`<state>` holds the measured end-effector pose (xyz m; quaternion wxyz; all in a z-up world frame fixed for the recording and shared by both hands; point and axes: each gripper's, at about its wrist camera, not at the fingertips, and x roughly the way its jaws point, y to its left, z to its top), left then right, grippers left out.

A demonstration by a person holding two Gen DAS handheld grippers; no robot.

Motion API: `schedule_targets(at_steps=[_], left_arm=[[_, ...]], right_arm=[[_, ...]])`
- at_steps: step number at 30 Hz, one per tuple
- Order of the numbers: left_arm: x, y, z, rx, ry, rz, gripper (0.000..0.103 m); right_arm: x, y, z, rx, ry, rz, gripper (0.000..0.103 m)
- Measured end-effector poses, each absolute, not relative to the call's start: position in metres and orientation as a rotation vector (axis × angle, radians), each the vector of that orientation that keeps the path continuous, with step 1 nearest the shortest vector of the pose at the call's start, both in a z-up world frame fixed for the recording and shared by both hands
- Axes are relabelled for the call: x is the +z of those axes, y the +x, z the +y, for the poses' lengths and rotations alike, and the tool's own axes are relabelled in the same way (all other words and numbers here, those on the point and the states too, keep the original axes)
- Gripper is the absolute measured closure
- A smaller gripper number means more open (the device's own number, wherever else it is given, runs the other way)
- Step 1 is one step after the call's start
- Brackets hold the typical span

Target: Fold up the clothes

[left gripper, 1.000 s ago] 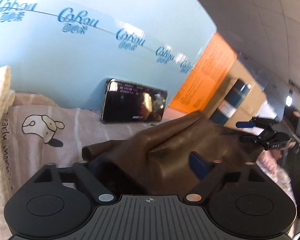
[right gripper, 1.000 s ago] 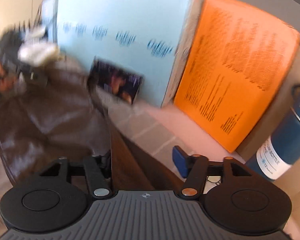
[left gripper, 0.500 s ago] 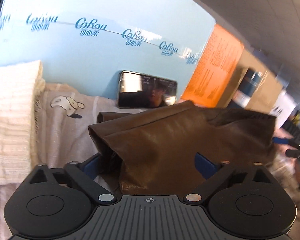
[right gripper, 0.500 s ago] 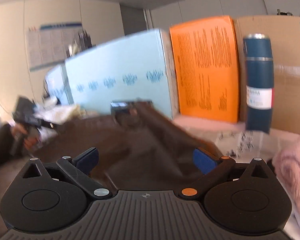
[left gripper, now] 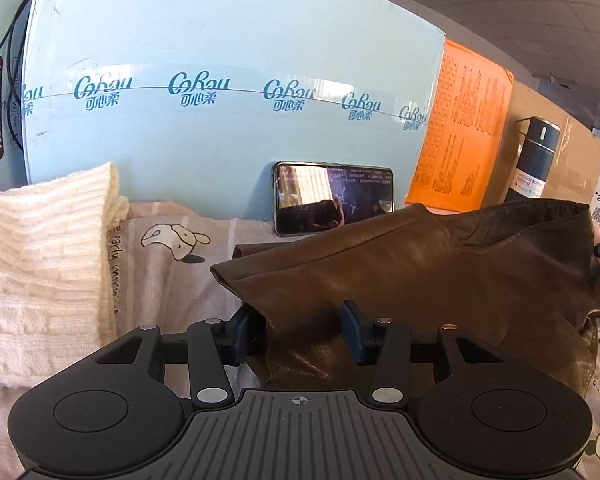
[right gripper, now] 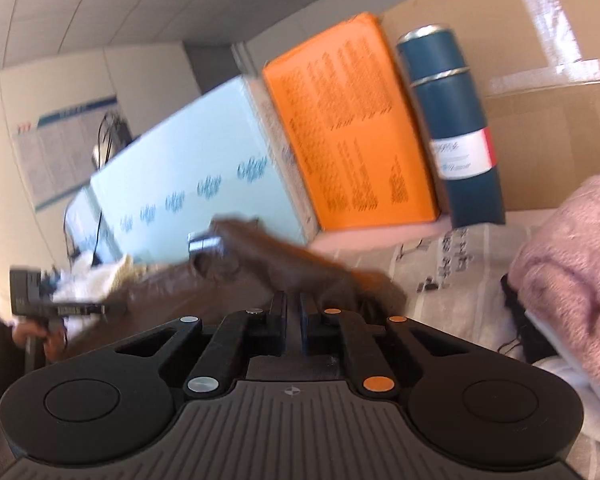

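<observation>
A brown leather garment (left gripper: 420, 264) lies bunched on a printed sheet (left gripper: 168, 280). My left gripper (left gripper: 296, 328) straddles its near fold. The jaws are closing, with leather filling most of the gap, and the blue pads (left gripper: 242, 332) are not clearly pressing on it. In the right wrist view, my right gripper (right gripper: 294, 304) is shut, pinching the garment's (right gripper: 284, 256) right edge, which rises blurred from the fingertips. The left gripper (right gripper: 56, 304), held in a hand, shows at the far left of that view.
A cream knit sweater (left gripper: 40, 248) lies left of the garment. A phone (left gripper: 334, 200) leans on a light blue box (left gripper: 220, 80), beside an orange box (left gripper: 468, 136) and a blue bottle (right gripper: 456, 128). A pink sweater (right gripper: 572, 264) sits at the right, before a cardboard box (right gripper: 548, 120).
The left jaws have narrowed around the leather fold. The right jaws went from wide open to shut on the garment's edge, and the right gripper rolled and sank.
</observation>
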<state>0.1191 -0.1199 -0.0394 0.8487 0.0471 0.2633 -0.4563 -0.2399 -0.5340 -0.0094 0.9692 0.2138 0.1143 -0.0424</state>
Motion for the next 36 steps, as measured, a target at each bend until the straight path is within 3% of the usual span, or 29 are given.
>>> schedule_targets(at_steps=[4,7,8,9,10,11,16,19,20,21,24,31,36], left_arm=[[-0.041,0.119,-0.121,-0.952,0.098,0.557,0.058],[-0.041,0.119,-0.121,-0.953,0.094,0.556,0.058],[-0.041,0.119,-0.121,-0.953,0.092,0.558,0.058],[-0.041,0.120,-0.121,-0.952,0.090,0.561,0.058],[-0.041,0.120,-0.120,-0.951,0.087,0.562,0.058],[-0.041,0.121,-0.120,-0.951,0.085,0.563,0.057],[-0.042,0.121,-0.120,-0.954,0.079,0.561,0.057],[-0.041,0.121,-0.118,-0.965,0.065,0.553,0.059],[-0.040,0.121,-0.118,-0.979,0.061,0.548,0.061],[-0.039,0.120,-0.117,-0.996,0.059,0.541,0.076],[-0.035,0.119,-0.112,-1.061,0.013,0.524,0.096],[-0.018,0.135,-0.088,-1.143,-0.235,0.530,0.098],[-0.031,0.141,-0.105,-1.052,-0.129,0.615,0.097]], right_arm=[[-0.006,-0.240,-0.547,-0.201,0.489,0.163,0.096],[-0.010,-0.237,-0.554,-0.250,0.523,0.192,0.090],[-0.011,-0.237,-0.555,-0.231,0.546,0.204,0.071],[-0.012,-0.238,-0.556,-0.205,0.569,0.212,0.040],[-0.012,-0.240,-0.554,-0.169,0.590,0.213,0.029],[-0.012,-0.240,-0.552,-0.147,0.596,0.219,0.021],[-0.016,-0.236,-0.538,-0.149,0.528,0.296,0.021],[-0.025,-0.229,-0.538,-0.163,0.533,0.346,0.026],[-0.026,-0.228,-0.537,-0.161,0.528,0.357,0.035],[-0.028,-0.226,-0.536,-0.159,0.523,0.368,0.056],[-0.028,-0.227,-0.539,-0.152,0.530,0.364,0.087],[-0.011,-0.262,-0.553,0.038,0.665,0.111,0.096],[-0.007,-0.269,-0.558,-0.068,0.655,0.119,0.096]])
